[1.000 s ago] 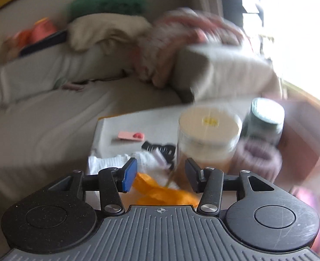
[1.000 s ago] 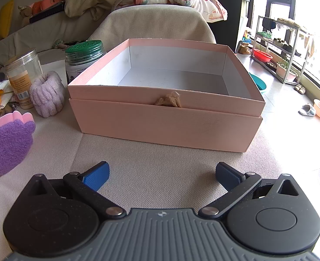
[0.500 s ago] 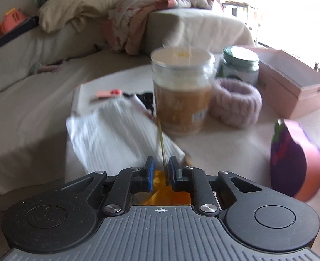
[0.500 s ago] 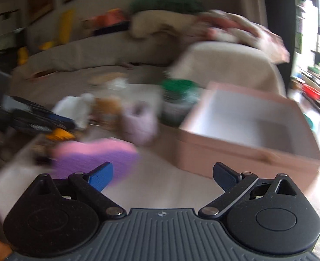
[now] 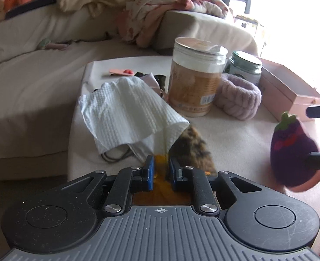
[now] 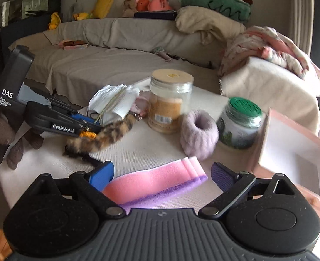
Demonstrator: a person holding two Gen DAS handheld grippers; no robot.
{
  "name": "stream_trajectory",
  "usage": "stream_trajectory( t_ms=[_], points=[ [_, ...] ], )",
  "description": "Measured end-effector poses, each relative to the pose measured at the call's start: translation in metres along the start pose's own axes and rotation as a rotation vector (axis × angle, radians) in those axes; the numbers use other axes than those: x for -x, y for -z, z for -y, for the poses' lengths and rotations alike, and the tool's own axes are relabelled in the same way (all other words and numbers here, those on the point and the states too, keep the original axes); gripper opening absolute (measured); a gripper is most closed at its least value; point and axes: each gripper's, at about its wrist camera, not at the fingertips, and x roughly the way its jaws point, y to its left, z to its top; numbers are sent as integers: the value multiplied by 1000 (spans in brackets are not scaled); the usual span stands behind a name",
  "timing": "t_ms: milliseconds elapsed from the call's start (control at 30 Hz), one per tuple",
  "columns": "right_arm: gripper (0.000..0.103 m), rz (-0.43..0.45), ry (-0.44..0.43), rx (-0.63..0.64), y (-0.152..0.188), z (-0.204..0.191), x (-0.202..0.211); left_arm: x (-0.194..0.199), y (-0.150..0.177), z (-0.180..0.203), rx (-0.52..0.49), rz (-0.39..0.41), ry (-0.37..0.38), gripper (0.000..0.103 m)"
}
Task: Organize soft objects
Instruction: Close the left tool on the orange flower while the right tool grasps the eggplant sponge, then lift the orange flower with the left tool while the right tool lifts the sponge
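Note:
My left gripper (image 5: 161,169) is shut on a small orange soft object (image 5: 160,159) low over the table; it also shows in the right wrist view (image 6: 88,128) at the left. A furry brown-and-orange tail-like piece (image 5: 190,150) lies beside it, also seen in the right wrist view (image 6: 101,139). My right gripper (image 6: 162,171) is open, its jaws on either side of a pink-and-purple eggplant-shaped sponge (image 6: 155,184), which shows at the right of the left wrist view (image 5: 292,152). A fluffy lilac headband (image 6: 198,133) lies further back. The open pink box (image 6: 290,152) stands at the right.
A white paper towel (image 5: 127,108) lies over a face mask. A clear jar with tan contents (image 5: 194,80) and a green-lidded jar (image 6: 239,122) stand mid-table. Behind is a sofa (image 6: 116,50) with pillows, blankets and toys.
My left gripper shut on the orange object and lifted it slightly. My right gripper swung left from the pink box and came down around the eggplant sponge, still open.

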Motion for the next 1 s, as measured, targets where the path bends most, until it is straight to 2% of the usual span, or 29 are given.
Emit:
stream_trajectory(
  t_ms=[67,200,267,400,533,600,733,867,1000],
  points=[
    [96,-29,22,-27,11,5,7,4,5,5,-48,3,5,18],
    [94,-106,42,-116,32,23,7,11,14,14,-53,33,-3,14],
    [93,-116,15,-197,36,34,7,15,18,18,-43,41,12,9],
    [92,-155,-53,-324,36,48,-2,27,23,25,-49,65,35,9],
    [93,-191,-156,-437,37,44,-12,43,23,30,-45,103,32,9],
    [93,-185,-156,-423,35,35,-15,51,23,32,-38,124,38,9],
    [98,-183,-94,-344,30,14,-22,61,23,37,-27,152,51,9],
    [98,-181,-46,-199,31,-6,-19,68,24,43,-29,167,75,9],
    [92,-143,-95,-155,31,-4,2,89,22,53,-41,207,104,9]
  ],
)
